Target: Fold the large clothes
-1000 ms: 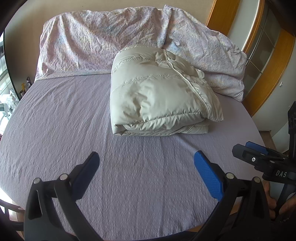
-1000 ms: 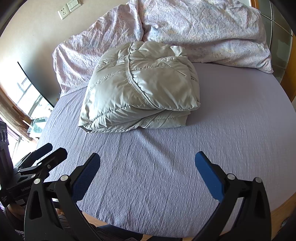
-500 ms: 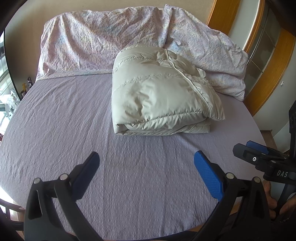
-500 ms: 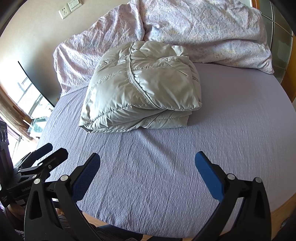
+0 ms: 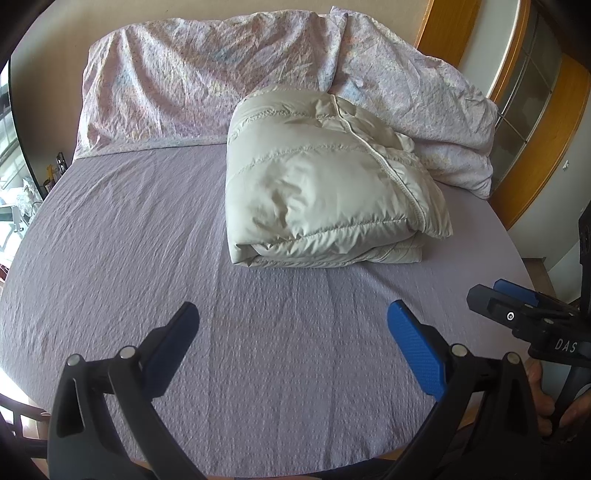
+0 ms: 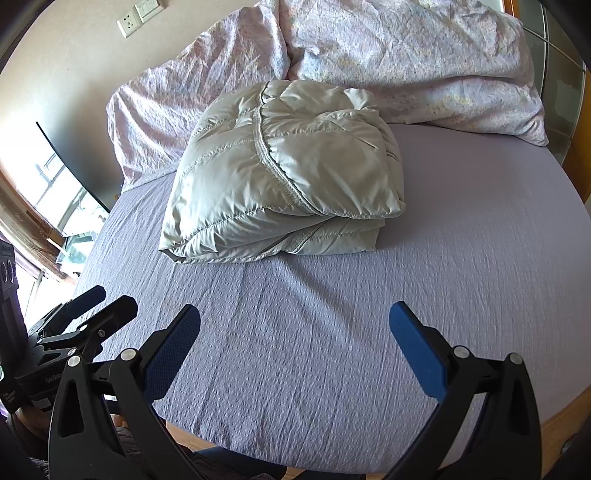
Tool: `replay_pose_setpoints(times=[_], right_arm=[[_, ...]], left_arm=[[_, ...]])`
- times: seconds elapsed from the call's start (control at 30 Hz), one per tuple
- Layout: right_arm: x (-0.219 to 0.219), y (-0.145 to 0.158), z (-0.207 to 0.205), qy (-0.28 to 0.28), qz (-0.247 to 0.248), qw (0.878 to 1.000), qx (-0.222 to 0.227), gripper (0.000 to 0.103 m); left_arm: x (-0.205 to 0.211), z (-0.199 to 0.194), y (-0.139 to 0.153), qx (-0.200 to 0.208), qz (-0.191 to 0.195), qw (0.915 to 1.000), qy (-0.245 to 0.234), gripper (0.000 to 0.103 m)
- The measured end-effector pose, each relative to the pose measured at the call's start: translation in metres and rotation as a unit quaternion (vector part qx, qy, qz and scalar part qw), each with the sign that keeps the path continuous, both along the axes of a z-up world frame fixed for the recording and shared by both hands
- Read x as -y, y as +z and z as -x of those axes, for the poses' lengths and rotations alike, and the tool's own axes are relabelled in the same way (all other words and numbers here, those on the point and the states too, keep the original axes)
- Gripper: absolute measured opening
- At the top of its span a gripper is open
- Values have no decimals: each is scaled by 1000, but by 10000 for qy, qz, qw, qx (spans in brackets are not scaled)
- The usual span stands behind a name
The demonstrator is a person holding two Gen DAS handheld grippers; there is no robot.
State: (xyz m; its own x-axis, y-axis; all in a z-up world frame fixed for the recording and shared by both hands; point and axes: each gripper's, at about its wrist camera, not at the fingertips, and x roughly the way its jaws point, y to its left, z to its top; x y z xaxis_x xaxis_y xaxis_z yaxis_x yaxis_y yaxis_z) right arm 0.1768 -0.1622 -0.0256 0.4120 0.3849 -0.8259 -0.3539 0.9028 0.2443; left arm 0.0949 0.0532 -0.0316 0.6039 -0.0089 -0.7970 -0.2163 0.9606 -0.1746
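A pale grey-beige puffer jacket (image 5: 325, 184) lies folded into a thick, squarish bundle on the bed (image 5: 122, 236), toward the head end and a little to the right of the middle. Its stitched zipper edge runs diagonally over the top layer, and the lower layers show as a flatter stack at the near edge. The back of the bundle touches the 2 floral pillows (image 5: 192, 77) that lean against the wall; the rest of it rests on the lilac, finely textured sheet (image 6: 332, 354).

The left hand-held gripper (image 5: 293, 343) hovers over the foot end of the bed with its 2 blue-padded fingers (image 5: 415, 349) spread wide apart, nothing between them, well short of the jacket. The right hand-held gripper (image 6: 295, 343) hangs beside it, also with its fingers wide apart and empty, pointing at the jacket from a little farther right. Each one shows at the edge of the other's view, and part of a hand (image 5: 543, 402) can be seen around the right handle.

A wall socket and switch plate (image 6: 140, 14) sit above the pillows. A bright window (image 6: 55, 192) is on the left side of the room, and a wooden-framed glass door (image 5: 532, 85) stands at the right.
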Motion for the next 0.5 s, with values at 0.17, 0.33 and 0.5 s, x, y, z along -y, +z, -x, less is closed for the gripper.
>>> replay_pose_setpoints(times=[0.17,0.33,0.5], right_arm=[[0,0,0,-9,1,10000,-2,102],[0,0,-1,-13,1,10000,-6,102],[0,0,-1,-14,-2,10000,-7,102]], left_arm=[[-1,0,-1,-12,3,10000,1,101],[-1,1,0,1,-11,10000,-5,101],[1,-1,-1,-8,-23,10000,0,101]])
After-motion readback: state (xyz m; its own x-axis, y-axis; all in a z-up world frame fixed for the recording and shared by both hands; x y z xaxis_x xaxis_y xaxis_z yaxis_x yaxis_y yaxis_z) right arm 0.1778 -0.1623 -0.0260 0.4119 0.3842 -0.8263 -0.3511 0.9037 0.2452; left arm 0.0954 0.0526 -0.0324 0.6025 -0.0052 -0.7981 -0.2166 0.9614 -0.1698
